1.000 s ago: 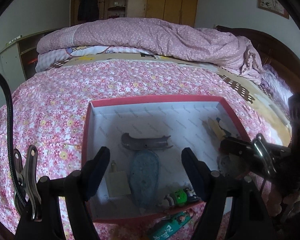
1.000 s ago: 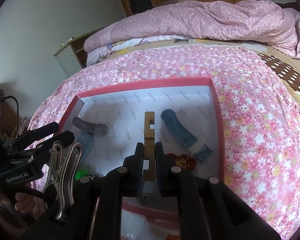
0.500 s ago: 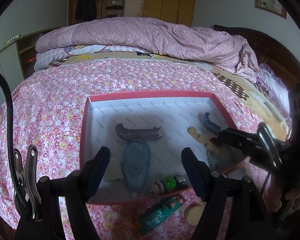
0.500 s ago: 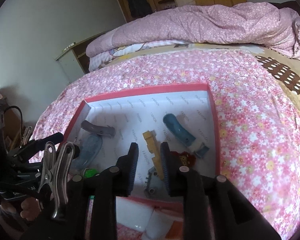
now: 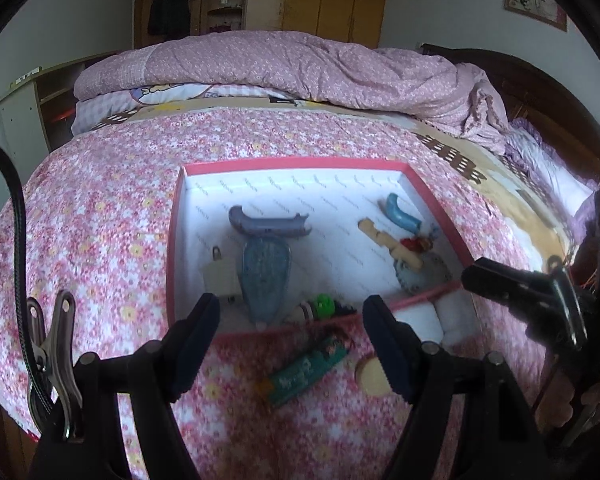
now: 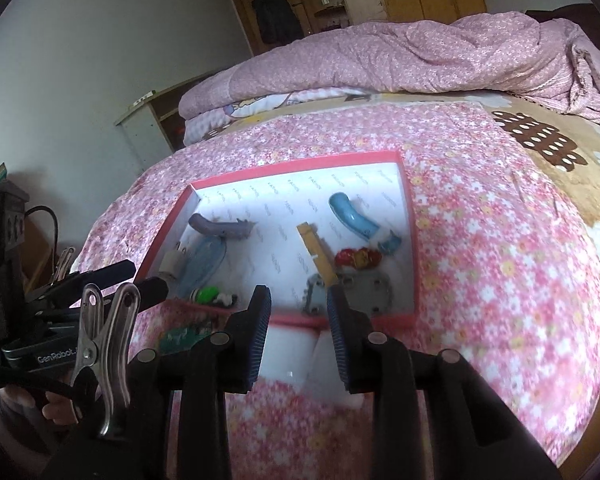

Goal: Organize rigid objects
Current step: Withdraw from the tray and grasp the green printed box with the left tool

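Observation:
A red-rimmed white box (image 5: 300, 164) (image 6: 407, 208) lies on the floral bed. Inside lie a yellow wooden piece (image 5: 392, 245) (image 6: 318, 254), a blue curved handle (image 5: 402, 216) (image 6: 354, 218), a grey curved handle (image 5: 268, 224) (image 6: 224, 227), a blue tape dispenser (image 5: 266, 276), a white plug (image 5: 218, 276), a red charm (image 6: 358, 258), a grey plate (image 6: 364, 290) and a green toy (image 5: 324, 304). My left gripper (image 5: 290, 340) is open and empty before the box. My right gripper (image 6: 298, 330) is open and empty above a white object (image 6: 288, 354).
A green tube (image 5: 306, 372) and a round wooden disc (image 5: 370, 372) lie on the bedspread in front of the box. A folded pink quilt (image 5: 300, 68) lies at the far end. A dark headboard (image 5: 540, 92) stands at the right.
My right gripper opened and let go of the yellow wooden piece, which now lies in the box. Both grippers have drawn back from the box.

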The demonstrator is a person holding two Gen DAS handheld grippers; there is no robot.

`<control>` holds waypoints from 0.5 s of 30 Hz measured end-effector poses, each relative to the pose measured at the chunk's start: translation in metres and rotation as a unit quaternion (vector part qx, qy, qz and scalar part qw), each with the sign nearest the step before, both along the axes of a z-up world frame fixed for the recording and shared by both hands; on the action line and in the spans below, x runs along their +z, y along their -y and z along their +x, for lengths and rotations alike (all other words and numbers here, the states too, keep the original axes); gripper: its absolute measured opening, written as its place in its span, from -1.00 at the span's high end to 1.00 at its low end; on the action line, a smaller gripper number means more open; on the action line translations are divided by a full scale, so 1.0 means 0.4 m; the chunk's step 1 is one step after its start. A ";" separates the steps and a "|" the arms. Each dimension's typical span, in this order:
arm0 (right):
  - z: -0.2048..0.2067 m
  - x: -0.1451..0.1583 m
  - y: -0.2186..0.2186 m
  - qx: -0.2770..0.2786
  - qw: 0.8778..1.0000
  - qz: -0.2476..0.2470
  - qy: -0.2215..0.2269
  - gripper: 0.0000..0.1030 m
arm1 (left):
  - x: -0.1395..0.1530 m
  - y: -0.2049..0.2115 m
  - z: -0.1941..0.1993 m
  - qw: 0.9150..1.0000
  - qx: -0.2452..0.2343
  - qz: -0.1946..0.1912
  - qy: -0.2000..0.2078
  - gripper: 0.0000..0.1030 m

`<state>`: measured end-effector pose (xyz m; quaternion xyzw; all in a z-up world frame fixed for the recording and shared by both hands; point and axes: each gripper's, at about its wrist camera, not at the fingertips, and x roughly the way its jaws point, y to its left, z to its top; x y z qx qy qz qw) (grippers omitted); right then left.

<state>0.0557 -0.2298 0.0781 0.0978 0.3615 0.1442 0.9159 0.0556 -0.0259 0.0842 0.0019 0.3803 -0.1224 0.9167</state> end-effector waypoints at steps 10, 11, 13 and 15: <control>-0.086 -0.030 0.013 -0.012 1.000 -0.020 -0.002 0.40 | -0.049 -0.018 -0.067 1.000 0.005 0.002 -0.019 -0.51; -0.092 -0.035 0.014 -0.012 1.000 -0.022 -0.004 0.40 | -0.055 -0.018 -0.071 1.000 0.005 0.005 -0.021 -0.51; -0.101 -0.046 0.015 -0.013 0.999 -0.029 -0.008 0.38 | -0.067 -0.019 -0.078 1.000 0.005 0.012 -0.022 -0.51; -0.104 -0.054 0.018 -0.016 0.999 -0.034 -0.012 0.31 | -0.079 -0.020 -0.083 1.000 0.007 0.018 -0.023 -0.51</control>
